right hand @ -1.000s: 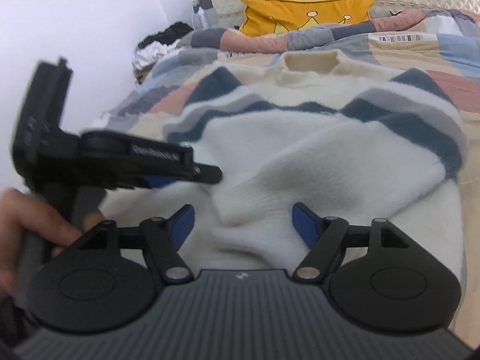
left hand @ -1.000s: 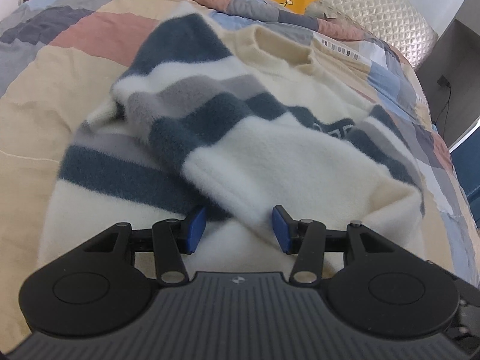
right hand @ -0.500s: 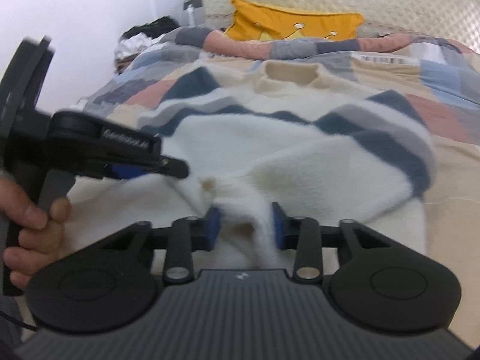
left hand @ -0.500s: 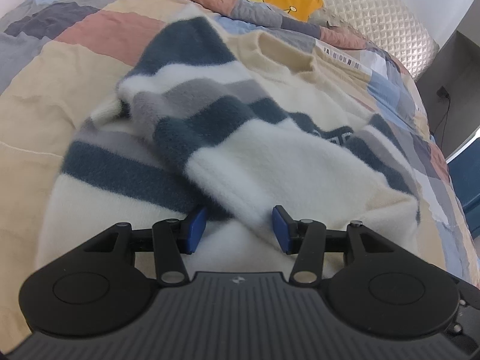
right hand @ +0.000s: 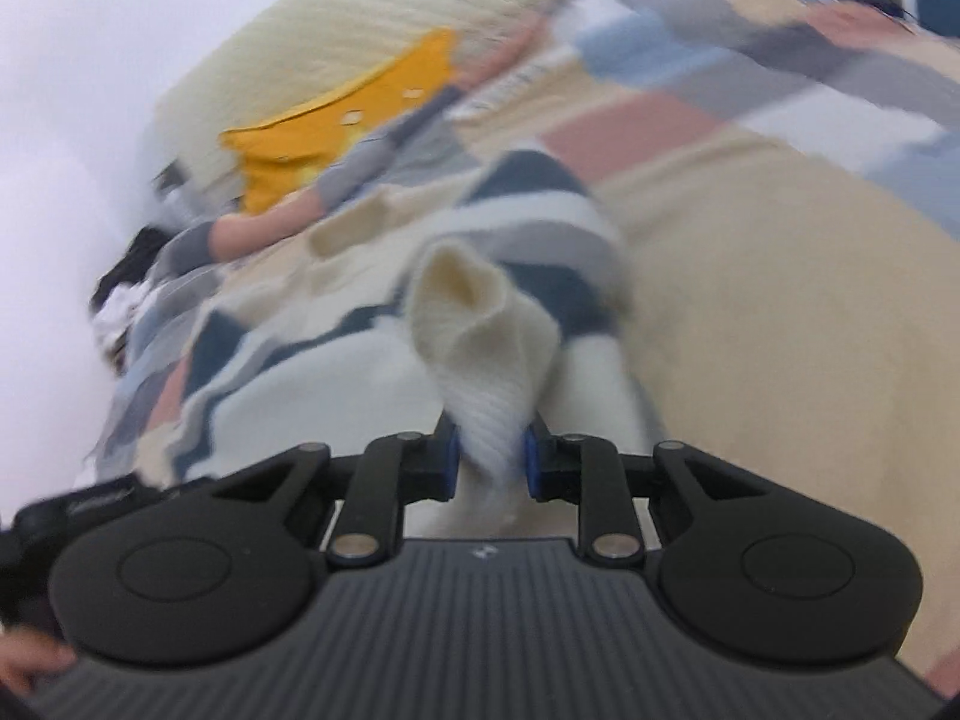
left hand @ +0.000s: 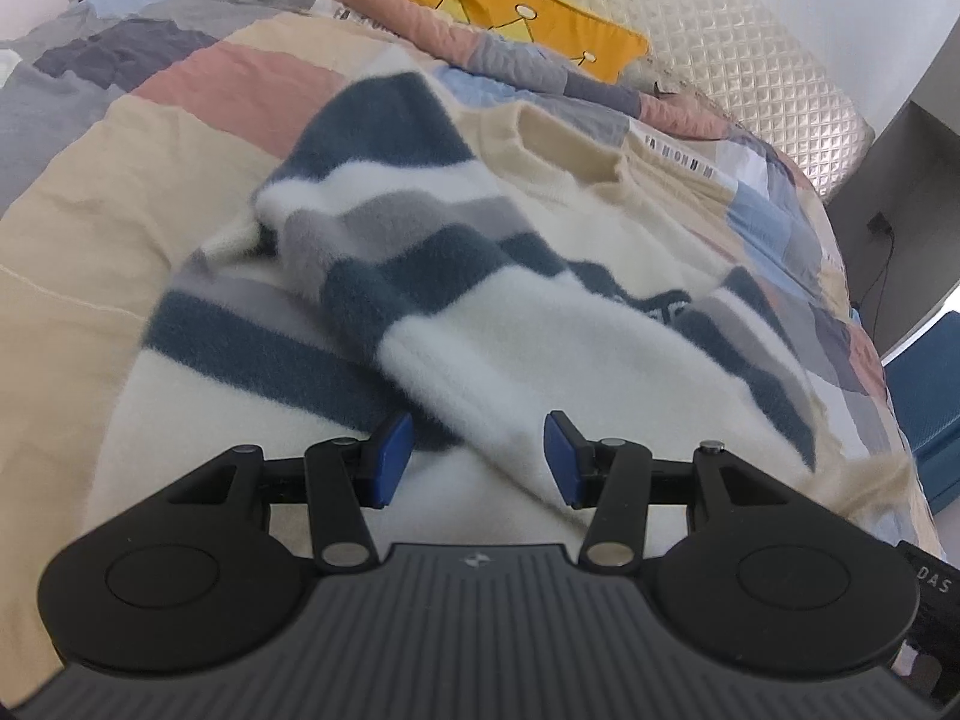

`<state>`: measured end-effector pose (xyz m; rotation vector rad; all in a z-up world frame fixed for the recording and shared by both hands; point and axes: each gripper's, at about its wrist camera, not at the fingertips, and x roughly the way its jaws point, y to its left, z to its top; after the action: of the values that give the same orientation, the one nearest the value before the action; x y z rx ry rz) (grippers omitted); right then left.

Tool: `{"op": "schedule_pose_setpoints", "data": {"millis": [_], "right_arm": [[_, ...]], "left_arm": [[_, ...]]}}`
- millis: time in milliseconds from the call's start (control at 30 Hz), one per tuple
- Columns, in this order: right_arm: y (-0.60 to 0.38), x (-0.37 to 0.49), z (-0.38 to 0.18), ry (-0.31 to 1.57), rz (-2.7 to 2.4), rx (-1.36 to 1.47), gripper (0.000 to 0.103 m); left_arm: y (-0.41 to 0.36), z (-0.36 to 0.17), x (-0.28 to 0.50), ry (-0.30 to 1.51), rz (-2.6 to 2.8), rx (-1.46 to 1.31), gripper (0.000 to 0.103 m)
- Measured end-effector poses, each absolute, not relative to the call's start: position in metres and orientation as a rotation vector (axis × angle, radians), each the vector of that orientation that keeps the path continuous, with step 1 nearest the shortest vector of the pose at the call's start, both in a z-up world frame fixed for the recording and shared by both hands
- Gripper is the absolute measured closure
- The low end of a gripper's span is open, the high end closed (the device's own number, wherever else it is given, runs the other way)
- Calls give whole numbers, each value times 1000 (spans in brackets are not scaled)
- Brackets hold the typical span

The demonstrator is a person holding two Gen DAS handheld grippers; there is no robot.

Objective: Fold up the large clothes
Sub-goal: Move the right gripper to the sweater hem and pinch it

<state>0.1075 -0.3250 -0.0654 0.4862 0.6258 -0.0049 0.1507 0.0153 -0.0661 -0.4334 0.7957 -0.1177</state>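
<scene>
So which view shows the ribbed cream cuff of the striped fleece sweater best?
The right wrist view: the ribbed cream cuff stands pinched between the right gripper fingers, its opening visible despite blur. The left wrist view shows only the sweater's folded body and collar beyond the open left gripper; no cuff is identifiable.

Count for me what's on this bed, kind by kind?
Sweater: 1
Quilt: 1
Yellow pillow: 1
Claws: 2, left claw and right claw
Total: 5
</scene>
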Motion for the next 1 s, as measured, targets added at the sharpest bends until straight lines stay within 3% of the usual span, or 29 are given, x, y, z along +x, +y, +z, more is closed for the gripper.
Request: {"op": "schedule_pose_setpoints", "data": {"millis": [167, 233, 300, 633, 1000], "right_arm": [[-341, 105, -78, 670, -116, 585, 74], [-344, 104, -78, 663, -142, 601, 67], [-348, 100, -73, 634, -216, 579, 53], [-313, 95, -38, 424, -66, 325, 54], [-294, 145, -87, 672, 59, 305, 54]], "left_arm": [[12, -61, 143, 775, -145, -433, 49], [8, -58, 140, 758, -162, -419, 49], [5, -55, 138, 750, -182, -411, 49], [-23, -64, 137, 784, -238, -318, 48], [-30, -76, 143, 814, -218, -264, 48]]}}
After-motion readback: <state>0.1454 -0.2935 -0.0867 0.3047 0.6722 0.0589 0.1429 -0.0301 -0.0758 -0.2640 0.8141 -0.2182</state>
